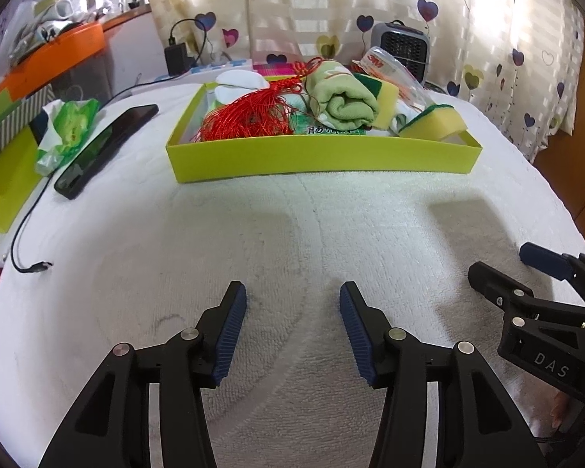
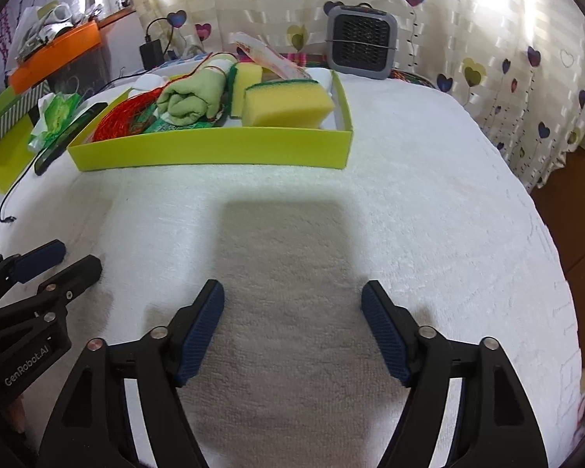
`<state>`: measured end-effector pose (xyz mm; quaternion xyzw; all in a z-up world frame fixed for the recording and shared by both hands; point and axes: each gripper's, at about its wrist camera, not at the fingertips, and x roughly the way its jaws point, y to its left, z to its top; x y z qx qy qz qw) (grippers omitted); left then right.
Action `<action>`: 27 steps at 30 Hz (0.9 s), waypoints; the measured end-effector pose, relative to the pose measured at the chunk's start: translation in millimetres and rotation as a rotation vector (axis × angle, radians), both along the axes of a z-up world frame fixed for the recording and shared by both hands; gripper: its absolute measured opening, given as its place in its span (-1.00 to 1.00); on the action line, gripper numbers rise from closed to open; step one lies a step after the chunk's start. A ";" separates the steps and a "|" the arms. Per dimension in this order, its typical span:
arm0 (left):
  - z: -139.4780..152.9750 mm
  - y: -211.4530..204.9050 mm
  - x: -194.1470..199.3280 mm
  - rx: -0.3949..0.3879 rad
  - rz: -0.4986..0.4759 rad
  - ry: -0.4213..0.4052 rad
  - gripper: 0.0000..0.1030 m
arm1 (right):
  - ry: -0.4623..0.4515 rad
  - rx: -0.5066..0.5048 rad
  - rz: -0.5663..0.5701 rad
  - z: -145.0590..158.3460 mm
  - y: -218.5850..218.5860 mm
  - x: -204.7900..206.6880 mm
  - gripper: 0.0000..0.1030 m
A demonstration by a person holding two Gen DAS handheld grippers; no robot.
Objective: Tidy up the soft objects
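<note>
Both jaws parted and empty, the left gripper (image 1: 292,327) and right gripper (image 2: 292,327) hover over the white towel (image 2: 409,195); the lime tray (image 1: 323,156) apparently holds every soft item, leaving perhaps only tidying.

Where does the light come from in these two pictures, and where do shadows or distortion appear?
Left wrist view: daylight glows through the curtain; soft shadows fall on the white towel ahead of the open left hand-held gripper. Right wrist view: one large shadow lies ahead of the open right hand-held gripper; fisheye bends the green tray edge.
</note>
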<state>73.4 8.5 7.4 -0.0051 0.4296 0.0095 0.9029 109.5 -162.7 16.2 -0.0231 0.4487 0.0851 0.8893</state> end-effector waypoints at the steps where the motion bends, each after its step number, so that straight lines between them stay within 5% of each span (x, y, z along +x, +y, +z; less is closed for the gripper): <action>1: -0.1 -0.1 0.0 0.000 0.000 -0.001 -0.04 | 0.001 0.005 -0.001 0.0 -0.9 -0.5 0.44; 27: -0.1 0.2 0.1 0.011 -0.001 -0.001 -0.02 | 0.000 0.007 -0.001 -0.8 1.8 -1.3 0.46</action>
